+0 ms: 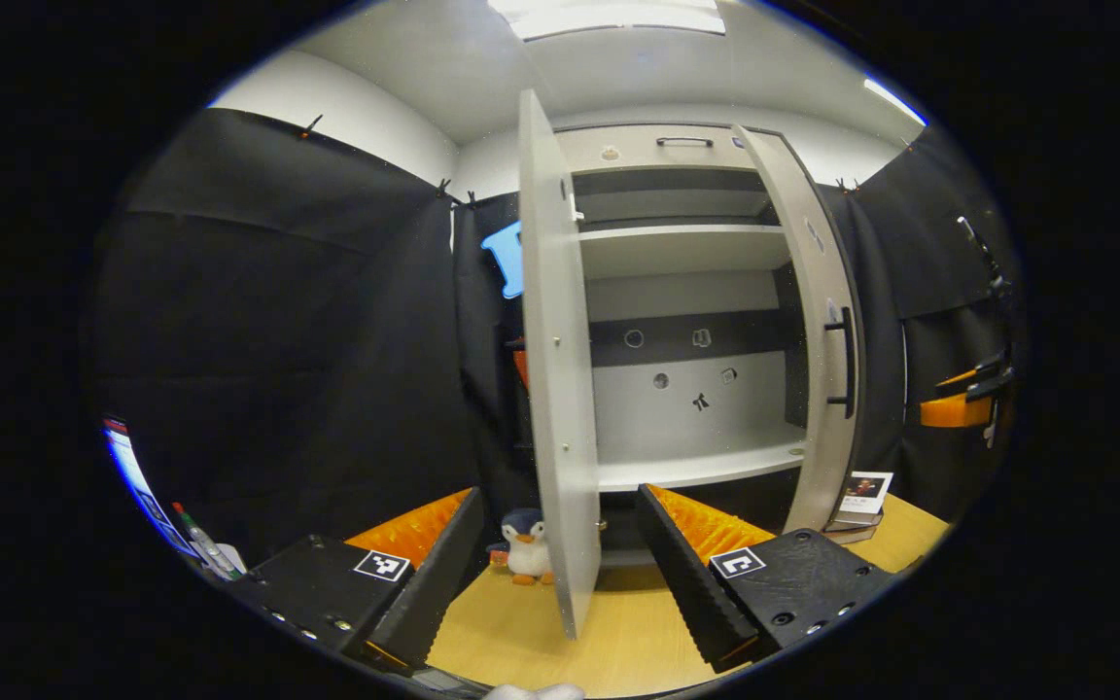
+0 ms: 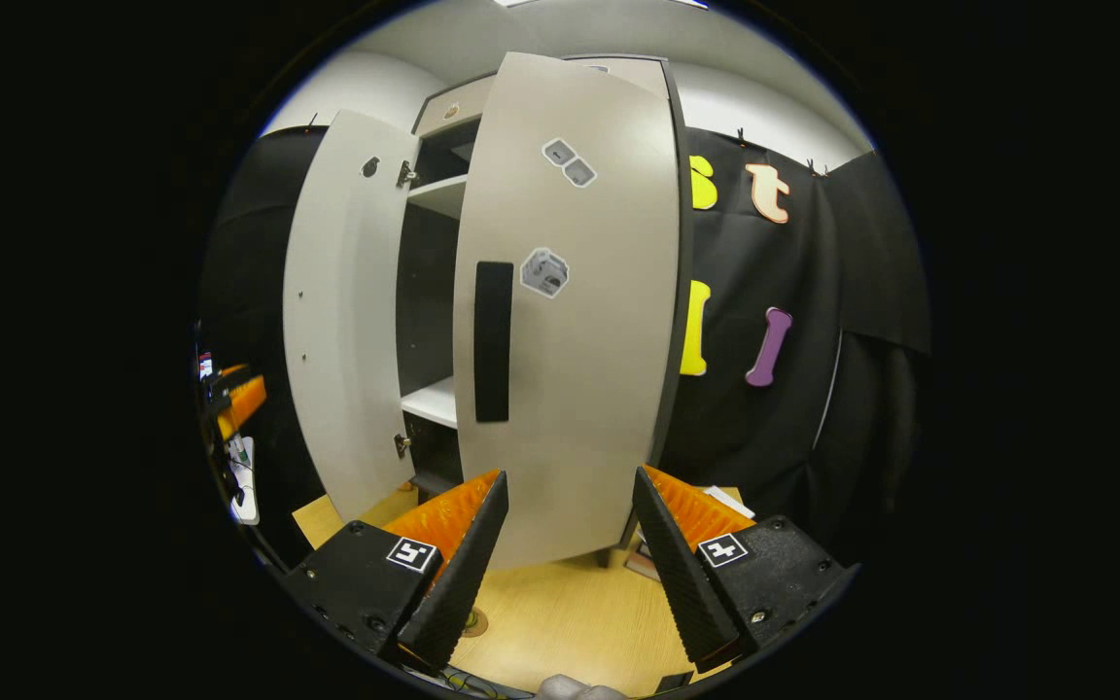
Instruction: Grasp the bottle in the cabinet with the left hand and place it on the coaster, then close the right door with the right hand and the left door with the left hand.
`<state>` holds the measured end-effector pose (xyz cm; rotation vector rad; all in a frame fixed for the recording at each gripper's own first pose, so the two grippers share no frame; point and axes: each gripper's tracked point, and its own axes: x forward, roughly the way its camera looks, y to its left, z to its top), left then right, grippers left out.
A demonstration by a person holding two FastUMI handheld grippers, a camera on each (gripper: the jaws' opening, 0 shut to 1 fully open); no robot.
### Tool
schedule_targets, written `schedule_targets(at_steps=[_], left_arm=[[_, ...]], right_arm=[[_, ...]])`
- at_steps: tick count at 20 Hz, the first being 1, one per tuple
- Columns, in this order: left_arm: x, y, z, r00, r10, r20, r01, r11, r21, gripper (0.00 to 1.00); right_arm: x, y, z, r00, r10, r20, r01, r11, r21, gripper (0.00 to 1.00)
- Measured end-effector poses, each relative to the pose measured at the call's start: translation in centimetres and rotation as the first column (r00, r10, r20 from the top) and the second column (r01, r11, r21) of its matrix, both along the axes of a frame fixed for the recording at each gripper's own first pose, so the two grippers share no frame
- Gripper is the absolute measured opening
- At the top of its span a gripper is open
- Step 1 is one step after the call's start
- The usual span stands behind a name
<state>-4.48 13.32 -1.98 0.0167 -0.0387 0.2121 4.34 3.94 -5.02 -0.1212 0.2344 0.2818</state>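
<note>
One cabinet (image 1: 686,292) stands on the worktop (image 1: 618,622) with two doors. The left door (image 1: 555,389) stands edge-on between the spread, empty fingers of the left gripper (image 1: 560,574). The right door (image 2: 570,321), partly swung in, faces the right gripper (image 2: 565,564), whose fingers are also released. One penguin toy (image 1: 525,546) sits beside the left door. Bottle and coaster cannot be made out.

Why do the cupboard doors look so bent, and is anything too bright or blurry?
In the right gripper view the fisheye lens bows the right door outward like a barrel. In the left gripper view the left door, seen nearly edge-on, curves gently, and the ceiling light glares white. Both views stay sharp in the middle, darkening toward the rim.
</note>
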Motion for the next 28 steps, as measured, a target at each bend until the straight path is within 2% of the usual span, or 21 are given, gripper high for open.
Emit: schedule_targets(at_steps=[4, 9, 14, 17, 20, 28], left_arm=[[1.8, 7.3, 1.0, 0.997, 0.078, 0.018, -0.078, 0.996, 0.033, 0.96], [4.8, 13.2, 2.8, 0.989, 0.143, 0.043, -0.143, 0.99, -0.014, 0.96], [7.8, 13.1, 3.4, 0.989, 0.147, 0.029, -0.145, 0.988, -0.045, 0.96], [9.3, 10.9, 3.3, 0.996, 0.091, 0.015, -0.09, 0.994, -0.06, 0.96], [9.2, 10.8, 3.6, 0.993, 0.121, 0.011, -0.121, 0.992, -0.021, 0.91], [9.1, 9.0, 3.7, 0.991, 0.131, 0.001, -0.131, 0.991, -0.016, 0.9]], right_arm=[[-2.4, 0.2, -1.1, 0.999, -0.043, -0.029, 0.043, 0.999, 0.008, 0.8], [-3.7, -1.5, -0.7, 0.996, -0.093, -0.016, 0.093, 0.995, 0.023, 0.8], [-4.2, -4.4, -0.2, 0.99, -0.141, -0.011, 0.142, 0.989, 0.033, 0.8], [-4.4, -5.8, -0.1, 0.987, -0.163, -0.011, 0.163, 0.985, 0.049, 0.8], [-4.4, -6.4, -0.2, 0.987, -0.16, -0.015, 0.161, 0.985, 0.065, 0.8], [-3.8, -6.9, 0.2, 0.99, -0.141, -0.011, 0.142, 0.988, 0.062, 0.8]])
